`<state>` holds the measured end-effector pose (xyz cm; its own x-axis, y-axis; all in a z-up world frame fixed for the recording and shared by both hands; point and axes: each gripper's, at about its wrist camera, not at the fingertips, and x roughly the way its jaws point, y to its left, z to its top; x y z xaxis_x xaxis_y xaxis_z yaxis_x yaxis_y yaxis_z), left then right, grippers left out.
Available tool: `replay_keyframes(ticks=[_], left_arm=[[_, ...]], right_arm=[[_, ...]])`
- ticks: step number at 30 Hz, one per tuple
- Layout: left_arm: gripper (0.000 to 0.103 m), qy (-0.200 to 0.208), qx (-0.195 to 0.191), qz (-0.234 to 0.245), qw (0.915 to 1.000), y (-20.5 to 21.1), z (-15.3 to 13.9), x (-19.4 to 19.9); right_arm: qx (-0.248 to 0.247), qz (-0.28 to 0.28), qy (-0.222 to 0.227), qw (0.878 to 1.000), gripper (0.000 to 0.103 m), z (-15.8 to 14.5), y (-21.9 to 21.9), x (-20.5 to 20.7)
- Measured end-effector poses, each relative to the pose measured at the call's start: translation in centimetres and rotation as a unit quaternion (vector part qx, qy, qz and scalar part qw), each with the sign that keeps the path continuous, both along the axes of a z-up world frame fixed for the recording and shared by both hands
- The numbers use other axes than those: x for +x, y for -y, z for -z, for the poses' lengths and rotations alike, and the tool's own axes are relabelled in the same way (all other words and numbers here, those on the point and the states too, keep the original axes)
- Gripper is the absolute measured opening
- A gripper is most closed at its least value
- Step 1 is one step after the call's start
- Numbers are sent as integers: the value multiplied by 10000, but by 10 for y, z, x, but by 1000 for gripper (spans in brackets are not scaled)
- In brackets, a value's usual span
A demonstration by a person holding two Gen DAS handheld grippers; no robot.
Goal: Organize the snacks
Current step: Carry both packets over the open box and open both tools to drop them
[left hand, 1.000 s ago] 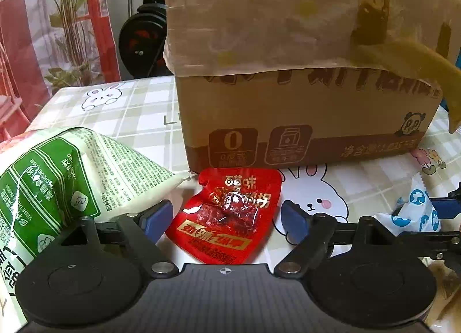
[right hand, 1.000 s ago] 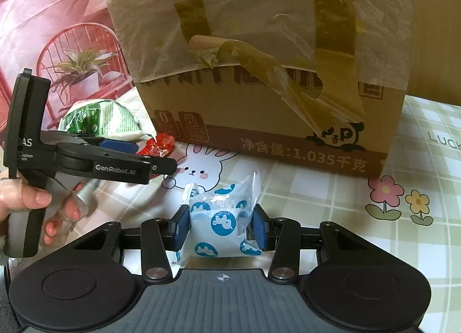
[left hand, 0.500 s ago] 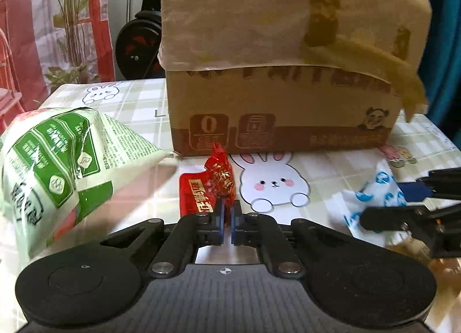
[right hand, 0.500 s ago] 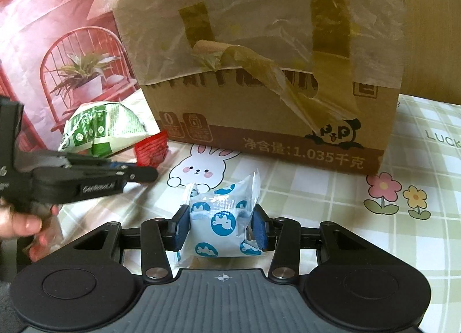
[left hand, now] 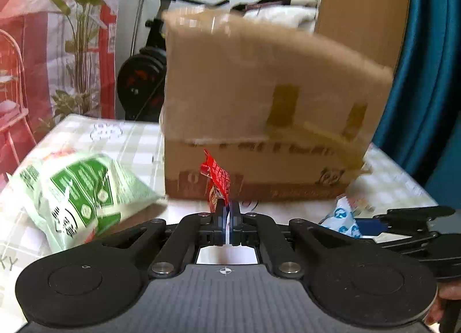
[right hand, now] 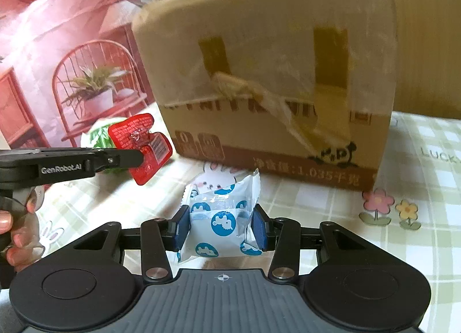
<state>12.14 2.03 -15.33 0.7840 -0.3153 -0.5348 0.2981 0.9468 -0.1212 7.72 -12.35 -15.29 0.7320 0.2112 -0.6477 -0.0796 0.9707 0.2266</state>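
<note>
Red packet (right hand: 140,147): pinched edge-on by the left gripper (left hand: 227,212), off the table (right hand: 417,246).
White-and-blue packet (right hand: 223,217): clamped between the right gripper (right hand: 220,227) pads.
Box (right hand: 273,73): just ahead; neither packet inside.
Green bag (left hand: 77,188): untouched, still to sort.

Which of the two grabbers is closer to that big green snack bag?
Left. The left gripper, pinching the red packet, hangs just beside the green bag. The right gripper, holding the blue-and-white packet, is farther off.

An exercise bike (left hand: 144,73) stands beside a blue curtain (left hand: 426,102).
</note>
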Motion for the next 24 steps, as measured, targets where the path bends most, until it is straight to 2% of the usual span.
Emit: replay_keyframes(ticks=[6,13,20,24], left_arm=[[3,443,-204,-4,9988,2,-32,-9],[3,1083,-285,150,9936,12,-79,-2],[3,1496,-337,309,9877,25,-122,33],[3,1424,-305,327,9888,41,-138,67]], right_arm=[[45,-68,646,9979,41,-44,5,-8],[30,-48,1412,9900,42,-106,23,-2],[-313,252,1917,9806,42,-153,63,35],[-484,571,1875,9794,42,-162,86,72]])
